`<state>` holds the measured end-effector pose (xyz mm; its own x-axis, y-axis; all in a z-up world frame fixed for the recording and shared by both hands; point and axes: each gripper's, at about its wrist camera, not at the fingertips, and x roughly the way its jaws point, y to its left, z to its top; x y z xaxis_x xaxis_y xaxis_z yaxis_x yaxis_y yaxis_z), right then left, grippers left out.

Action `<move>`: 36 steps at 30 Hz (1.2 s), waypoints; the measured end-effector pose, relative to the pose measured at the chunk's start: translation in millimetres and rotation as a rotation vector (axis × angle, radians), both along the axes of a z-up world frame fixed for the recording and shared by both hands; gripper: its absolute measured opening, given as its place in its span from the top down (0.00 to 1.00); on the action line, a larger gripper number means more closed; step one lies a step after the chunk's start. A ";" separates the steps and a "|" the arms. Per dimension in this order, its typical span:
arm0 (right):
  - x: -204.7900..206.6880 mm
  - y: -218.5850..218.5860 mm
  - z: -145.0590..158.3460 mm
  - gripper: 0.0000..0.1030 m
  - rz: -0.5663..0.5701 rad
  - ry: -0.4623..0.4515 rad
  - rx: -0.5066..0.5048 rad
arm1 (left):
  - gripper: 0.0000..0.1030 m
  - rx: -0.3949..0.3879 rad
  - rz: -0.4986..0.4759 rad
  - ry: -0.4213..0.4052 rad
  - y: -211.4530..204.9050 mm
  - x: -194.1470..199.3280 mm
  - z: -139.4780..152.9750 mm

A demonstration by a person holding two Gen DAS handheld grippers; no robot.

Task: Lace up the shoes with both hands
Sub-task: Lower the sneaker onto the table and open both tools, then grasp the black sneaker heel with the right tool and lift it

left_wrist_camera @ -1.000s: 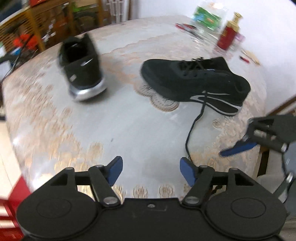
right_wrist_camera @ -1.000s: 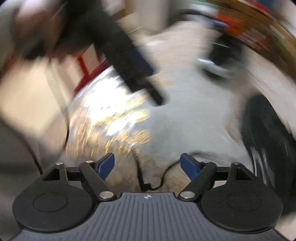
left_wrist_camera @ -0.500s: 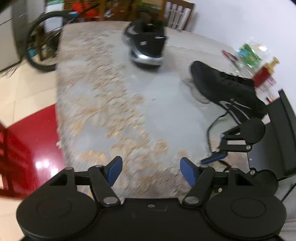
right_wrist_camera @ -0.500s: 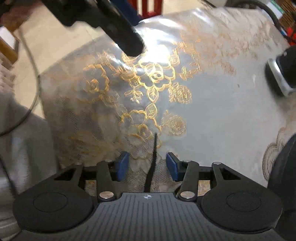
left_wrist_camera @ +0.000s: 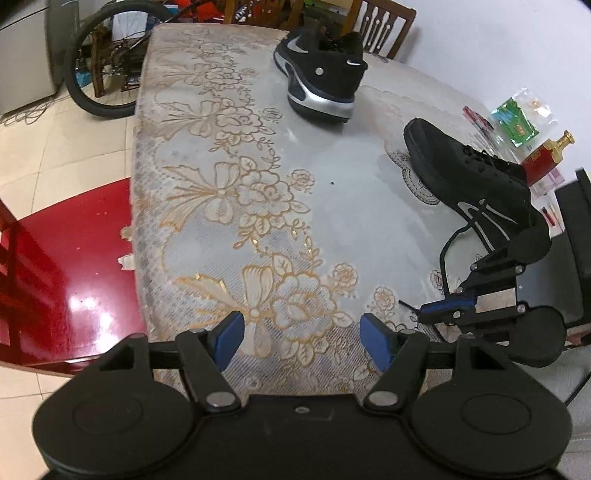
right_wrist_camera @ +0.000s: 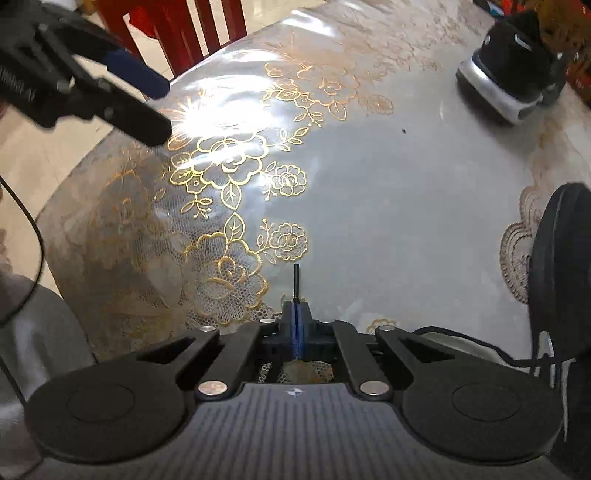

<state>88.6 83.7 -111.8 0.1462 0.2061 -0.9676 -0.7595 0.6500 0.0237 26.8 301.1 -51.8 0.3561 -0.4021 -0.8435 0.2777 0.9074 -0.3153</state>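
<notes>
A black shoe (left_wrist_camera: 469,181) lies on its side at the right of the flowered table; its toe shows in the right wrist view (right_wrist_camera: 561,277). Its loose black lace (left_wrist_camera: 443,258) trails down to my right gripper (left_wrist_camera: 445,308). That gripper (right_wrist_camera: 295,321) is shut on the lace end, and the stiff tip (right_wrist_camera: 296,280) sticks out past the blue pads. My left gripper (left_wrist_camera: 301,334) stands open over the tablecloth with nothing between its fingers, left of the right one. It also shows in the right wrist view's upper left (right_wrist_camera: 162,107). A second black shoe with a silver sole (left_wrist_camera: 325,81) (right_wrist_camera: 513,74) sits farther back.
The table edge (left_wrist_camera: 135,221) runs down the left, with a red chair (left_wrist_camera: 55,258) beside it. A bicycle wheel (left_wrist_camera: 96,74) and a wooden chair (left_wrist_camera: 384,22) stand behind. A red bottle with a gold cap (left_wrist_camera: 546,158) and a green packet (left_wrist_camera: 517,122) lie at the far right.
My right gripper has shut on the lace end that lay between its open fingers and has sunk toward the table. The left gripper swung left earlier and has since kept still.
</notes>
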 end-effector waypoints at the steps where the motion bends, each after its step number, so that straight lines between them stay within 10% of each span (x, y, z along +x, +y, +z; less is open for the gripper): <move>1: 3.8 -1.7 -1.1 1.00 -0.022 0.012 0.006 | 0.36 0.002 -0.009 -0.001 -2.7 1.6 -0.3; 6: 26.8 -36.3 22.4 1.00 -0.248 0.005 0.179 | 0.35 0.021 -0.056 -0.010 -14.9 2.8 5.9; 12: 10.1 -130.1 81.4 1.00 -0.920 -0.047 0.604 | 0.32 0.041 -0.289 -0.046 -70.4 21.9 29.3; 17: -4.9 -210.9 84.3 1.00 -1.348 -0.239 0.763 | 0.32 0.043 -0.571 -0.085 -150.3 69.4 39.8; 24: -3.9 -240.4 69.9 1.00 -1.389 -0.307 0.767 | 0.31 0.102 -0.848 -0.153 -246.1 147.0 39.9; 32: -17.8 -260.1 62.7 1.00 -1.392 -0.140 0.764 | 0.31 0.098 -0.823 -0.037 -262.3 176.7 5.8; 36: -15.2 -246.2 72.7 1.00 -1.293 -0.229 0.684 | 0.31 0.119 -0.795 0.034 -263.1 181.9 -13.8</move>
<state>73.4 -162.5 -39.1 0.7115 0.2130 -0.6696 0.2946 0.7748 0.5594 208.7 38.1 -65.6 -0.0256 -0.4312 -0.9019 0.8466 0.4703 -0.2489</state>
